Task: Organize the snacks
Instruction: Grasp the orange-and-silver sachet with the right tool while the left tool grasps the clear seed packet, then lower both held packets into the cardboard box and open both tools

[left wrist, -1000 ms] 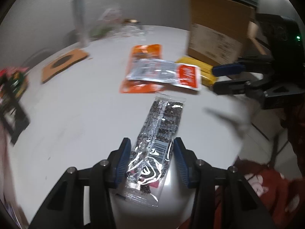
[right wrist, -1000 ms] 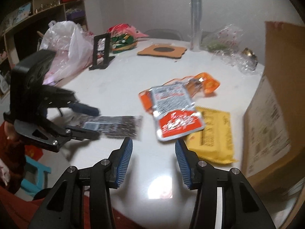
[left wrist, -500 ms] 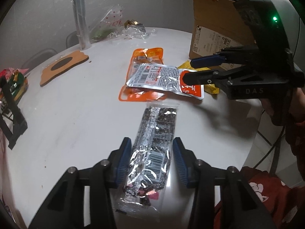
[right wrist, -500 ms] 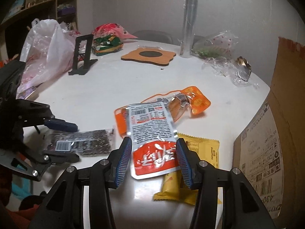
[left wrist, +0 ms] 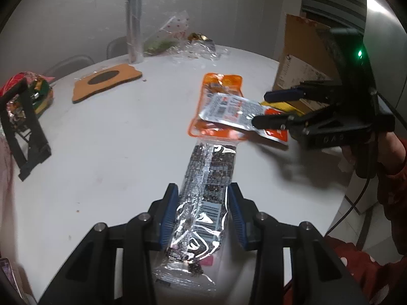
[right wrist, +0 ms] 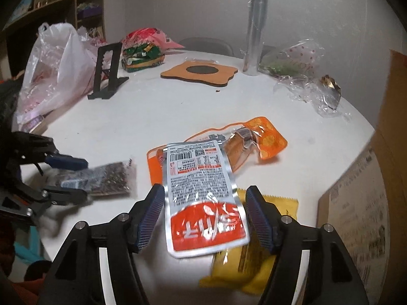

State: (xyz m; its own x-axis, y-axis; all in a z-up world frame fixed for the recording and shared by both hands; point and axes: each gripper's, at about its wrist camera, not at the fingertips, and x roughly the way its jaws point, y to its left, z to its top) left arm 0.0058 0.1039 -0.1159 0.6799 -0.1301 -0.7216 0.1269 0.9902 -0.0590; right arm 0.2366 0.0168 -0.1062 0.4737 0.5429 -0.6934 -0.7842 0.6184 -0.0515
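Observation:
A long black-and-clear snack pack lies on the white round table, and my left gripper is open with a finger on each side of it. A silver-and-red pouch lies on top of an orange pouch and a yellow pack. My right gripper is open around the red end of the silver pouch. The right gripper also shows in the left wrist view, and the left gripper in the right wrist view.
A cardboard box stands at the table's right edge. A black stand, a white plastic bag, a green snack bag, a wooden coaster, a tall clear tube and crumpled cellophane sit farther back.
My right gripper has moved forward over the silver-and-red pouch, which now lies between its fingers. My left gripper has slid a little further along the black pack.

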